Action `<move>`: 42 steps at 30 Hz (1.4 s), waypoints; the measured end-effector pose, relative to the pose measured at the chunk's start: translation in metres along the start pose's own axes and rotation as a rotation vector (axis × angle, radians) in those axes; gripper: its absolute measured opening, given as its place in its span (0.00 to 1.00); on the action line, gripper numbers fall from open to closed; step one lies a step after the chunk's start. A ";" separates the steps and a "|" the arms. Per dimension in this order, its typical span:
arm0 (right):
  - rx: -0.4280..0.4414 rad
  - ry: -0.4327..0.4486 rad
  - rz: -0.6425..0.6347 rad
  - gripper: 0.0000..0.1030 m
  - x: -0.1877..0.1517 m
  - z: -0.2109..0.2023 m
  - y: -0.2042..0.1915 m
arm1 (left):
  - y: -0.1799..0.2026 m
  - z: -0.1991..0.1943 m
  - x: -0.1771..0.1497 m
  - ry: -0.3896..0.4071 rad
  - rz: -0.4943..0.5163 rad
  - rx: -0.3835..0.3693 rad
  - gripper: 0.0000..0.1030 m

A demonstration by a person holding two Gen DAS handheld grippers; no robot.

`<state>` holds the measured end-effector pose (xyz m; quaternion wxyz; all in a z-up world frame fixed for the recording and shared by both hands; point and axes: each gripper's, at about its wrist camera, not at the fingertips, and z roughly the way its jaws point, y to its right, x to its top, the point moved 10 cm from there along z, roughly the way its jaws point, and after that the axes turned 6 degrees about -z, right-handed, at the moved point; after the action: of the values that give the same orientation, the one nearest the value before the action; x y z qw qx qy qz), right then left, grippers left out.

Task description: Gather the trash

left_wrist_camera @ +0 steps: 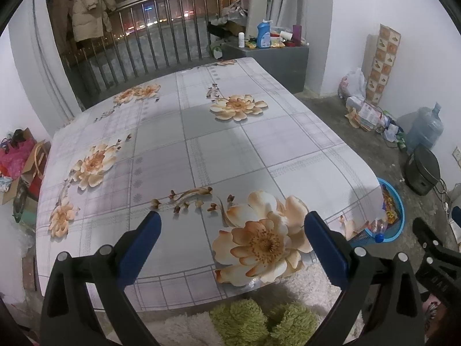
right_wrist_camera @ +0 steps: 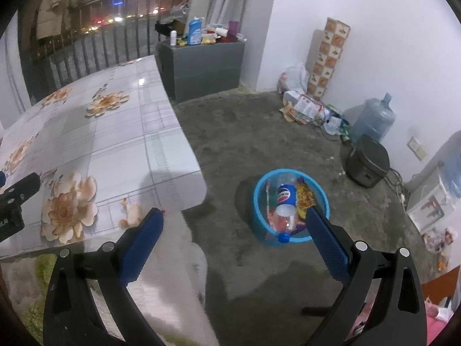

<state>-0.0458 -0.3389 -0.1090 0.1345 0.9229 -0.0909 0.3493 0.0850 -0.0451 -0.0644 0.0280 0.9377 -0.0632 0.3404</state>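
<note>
The left gripper [left_wrist_camera: 232, 230] is held spread and empty over the table [left_wrist_camera: 219, 144]; the right gripper [right_wrist_camera: 234, 227] likewise (nothing grasped). A bottle [right_wrist_camera: 285, 207] lies in the basket [right_wrist_camera: 259, 219] on the floor beside the table's corner.

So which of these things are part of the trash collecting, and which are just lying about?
Part of the job:
- blue basket on the floor
- plastic bottle in it
- snack wrapper in it
- left claw, open
- right claw, open

Just lying about:
- table with flowered cloth
- water jug
- detergent bottle
- dark round appliance
</note>
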 end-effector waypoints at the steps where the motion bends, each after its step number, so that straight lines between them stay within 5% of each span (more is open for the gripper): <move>1: -0.005 0.000 0.007 0.92 0.000 0.000 0.003 | -0.001 0.001 0.001 0.000 0.000 0.002 0.95; 42: -0.015 0.012 0.022 0.92 0.000 -0.003 0.005 | 0.000 0.001 0.005 0.006 0.008 0.002 0.95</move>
<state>-0.0491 -0.3425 -0.1059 0.1379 0.9187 -0.1031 0.3554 0.0895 -0.0453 -0.0614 0.0259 0.9364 -0.0665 0.3435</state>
